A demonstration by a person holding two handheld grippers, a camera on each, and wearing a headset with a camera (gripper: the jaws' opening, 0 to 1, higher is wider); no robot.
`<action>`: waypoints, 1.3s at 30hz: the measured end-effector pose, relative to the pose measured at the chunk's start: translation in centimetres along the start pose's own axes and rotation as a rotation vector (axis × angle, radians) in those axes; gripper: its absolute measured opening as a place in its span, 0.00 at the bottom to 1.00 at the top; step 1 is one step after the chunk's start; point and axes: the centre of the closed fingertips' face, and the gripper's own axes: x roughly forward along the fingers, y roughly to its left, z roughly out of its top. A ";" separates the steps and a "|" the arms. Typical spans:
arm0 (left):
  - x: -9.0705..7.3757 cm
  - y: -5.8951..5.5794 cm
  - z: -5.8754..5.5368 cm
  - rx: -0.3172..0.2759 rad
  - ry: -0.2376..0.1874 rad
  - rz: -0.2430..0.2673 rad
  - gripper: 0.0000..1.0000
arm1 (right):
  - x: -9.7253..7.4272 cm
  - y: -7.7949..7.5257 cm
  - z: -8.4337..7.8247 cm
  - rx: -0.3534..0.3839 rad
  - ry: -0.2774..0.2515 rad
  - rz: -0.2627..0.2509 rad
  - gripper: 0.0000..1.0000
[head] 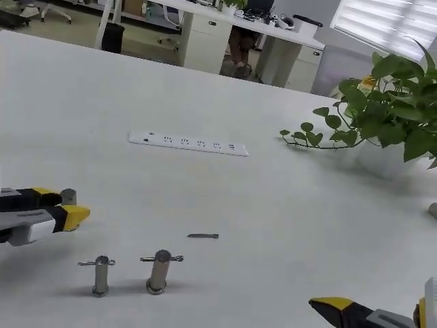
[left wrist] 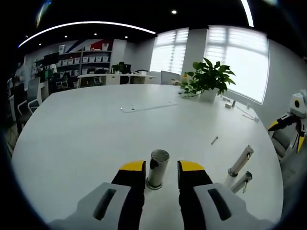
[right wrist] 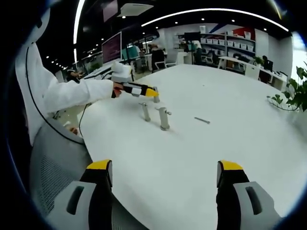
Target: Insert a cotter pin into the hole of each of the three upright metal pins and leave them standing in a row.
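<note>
L claw part open, straddling bare upright pin, not clamped. R claw wide open, empty. Two cottered pins standing on table, loose cotter lying nearby.

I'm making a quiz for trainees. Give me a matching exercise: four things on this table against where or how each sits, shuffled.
1. bare metal pin
2. loose cotter pin
3. power strip
4. plant

A. white, lying farther back
B. upright between the left gripper's jaws
C. green, at the right in the head view
D. lying flat just beyond the two finished pins

Pairs: 1-B, 2-D, 3-A, 4-C
</note>
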 end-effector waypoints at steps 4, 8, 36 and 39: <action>0.2 0.1 0.0 0.011 0.000 0.006 0.17 | -0.1 -0.1 0.1 0.000 -0.003 -0.004 0.87; 0.3 0.6 -0.1 0.025 0.006 0.032 0.11 | -0.1 -0.1 0.0 0.001 0.001 -0.005 0.87; -0.6 0.8 -0.4 -0.002 0.022 0.040 0.09 | 0.7 0.4 0.3 -0.016 0.008 -0.012 0.84; -0.9 0.7 -0.6 -0.003 0.030 0.036 0.09 | 0.7 0.4 0.3 -0.015 0.005 -0.012 0.84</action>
